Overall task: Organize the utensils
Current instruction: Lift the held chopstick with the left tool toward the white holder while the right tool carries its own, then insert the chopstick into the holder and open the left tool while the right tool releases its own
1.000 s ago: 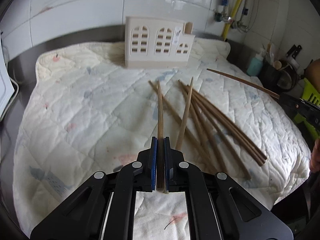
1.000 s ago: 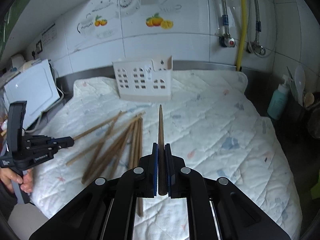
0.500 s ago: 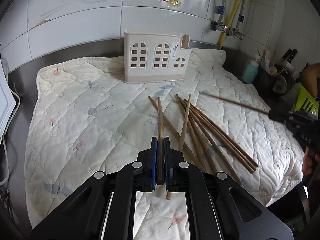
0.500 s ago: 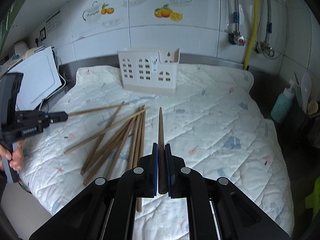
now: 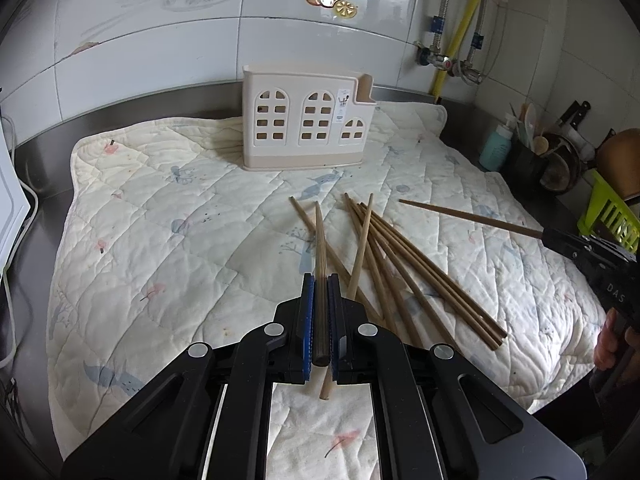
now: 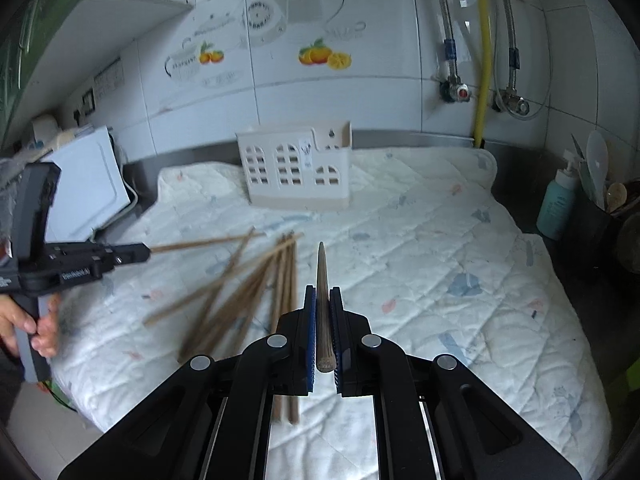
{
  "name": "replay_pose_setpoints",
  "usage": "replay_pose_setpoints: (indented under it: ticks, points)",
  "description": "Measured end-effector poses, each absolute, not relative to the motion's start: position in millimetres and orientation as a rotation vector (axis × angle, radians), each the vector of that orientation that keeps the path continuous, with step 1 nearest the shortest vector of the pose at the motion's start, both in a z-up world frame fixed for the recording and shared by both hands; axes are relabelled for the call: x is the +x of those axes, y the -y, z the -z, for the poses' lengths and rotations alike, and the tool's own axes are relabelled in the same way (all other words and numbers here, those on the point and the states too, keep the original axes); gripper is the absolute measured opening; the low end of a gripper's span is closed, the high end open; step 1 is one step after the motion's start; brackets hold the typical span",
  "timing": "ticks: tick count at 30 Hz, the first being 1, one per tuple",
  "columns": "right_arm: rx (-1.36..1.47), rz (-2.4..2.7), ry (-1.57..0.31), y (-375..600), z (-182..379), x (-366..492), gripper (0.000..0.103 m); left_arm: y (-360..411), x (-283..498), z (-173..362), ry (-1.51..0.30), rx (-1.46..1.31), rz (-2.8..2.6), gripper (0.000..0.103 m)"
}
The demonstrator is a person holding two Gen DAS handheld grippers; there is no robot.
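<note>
My left gripper (image 5: 320, 284) is shut on a brown wooden chopstick (image 5: 319, 240) that points forward above the quilted mat. My right gripper (image 6: 322, 296) is shut on another chopstick (image 6: 321, 276), also pointing forward. Several loose chopsticks (image 5: 400, 264) lie in a fan on the mat, right of the left gripper; in the right wrist view this pile (image 6: 256, 280) lies left of the right gripper. A beige utensil holder with arched window cutouts (image 5: 306, 124) stands upright at the back of the mat; it also shows in the right wrist view (image 6: 296, 170).
A quilted white mat (image 5: 160, 220) covers the steel counter. A white appliance (image 6: 86, 192) stands at the left. A teal soap bottle (image 6: 558, 204) and a dark pot of utensils (image 5: 532, 152) stand at the right. Tiled wall and pipes (image 6: 482, 52) behind.
Both grippers have lifted and pulled back with their chopsticks, so the holder and wall show higher and farther. The loose pile has not moved.
</note>
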State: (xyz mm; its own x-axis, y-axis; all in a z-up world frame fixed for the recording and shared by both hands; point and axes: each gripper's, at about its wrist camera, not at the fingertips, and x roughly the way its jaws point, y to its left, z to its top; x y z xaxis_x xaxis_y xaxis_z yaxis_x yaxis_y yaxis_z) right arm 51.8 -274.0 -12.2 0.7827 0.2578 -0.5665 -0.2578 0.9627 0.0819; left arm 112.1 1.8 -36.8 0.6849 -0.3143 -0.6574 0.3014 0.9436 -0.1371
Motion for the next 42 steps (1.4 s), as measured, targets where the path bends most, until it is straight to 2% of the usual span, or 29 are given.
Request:
replay_pose_setpoints:
  ticks: [14,27,42]
  points:
    - [-0.073,-0.325,-0.55,270,-48,83,0.007,-10,125,-2,-0.66,-0.022,0.344,0.005]
    - [-0.127,-0.375,-0.547,265,-79,113,0.007,-13,136,-50,-0.561,-0.015,0.337,0.004]
    - [-0.144,-0.372,-0.575,261,-138,190,0.007,3,168,-165,-0.319,0.046,0.303,0.004]
